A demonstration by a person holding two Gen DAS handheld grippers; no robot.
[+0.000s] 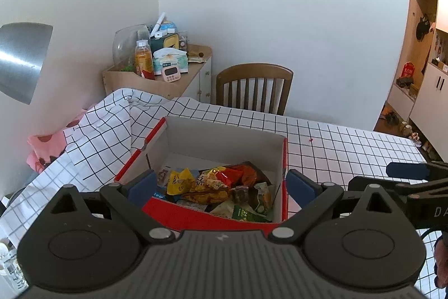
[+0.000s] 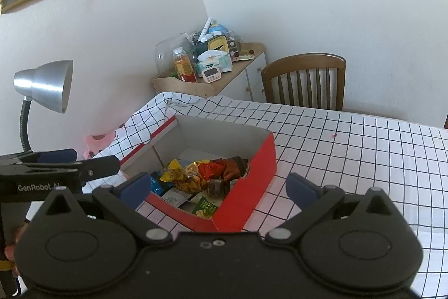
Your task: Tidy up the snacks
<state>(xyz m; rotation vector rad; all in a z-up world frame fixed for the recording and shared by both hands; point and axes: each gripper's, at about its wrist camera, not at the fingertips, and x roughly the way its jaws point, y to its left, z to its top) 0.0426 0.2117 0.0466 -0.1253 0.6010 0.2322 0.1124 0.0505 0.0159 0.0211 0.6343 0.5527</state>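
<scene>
Snacks [image 1: 215,184] lay heaped in the near end of a red cardboard box [image 2: 252,159] with a white interior, which sat on the table [image 2: 350,145] under a white cloth with a black grid. A yellow packet [image 1: 179,181], red-orange wrappers [image 2: 215,168] and a green packet [image 2: 205,206] showed among them. The left gripper [image 1: 221,185] hovered just before the box, its jaws spread wide and holding nothing. The right gripper [image 2: 217,188] hung beside it, toward the box's near right corner, jaws likewise parted and empty. A wooden chair [image 2: 305,80] stood at the table's far side, a silver lamp [image 2: 46,84] to the left.
</scene>
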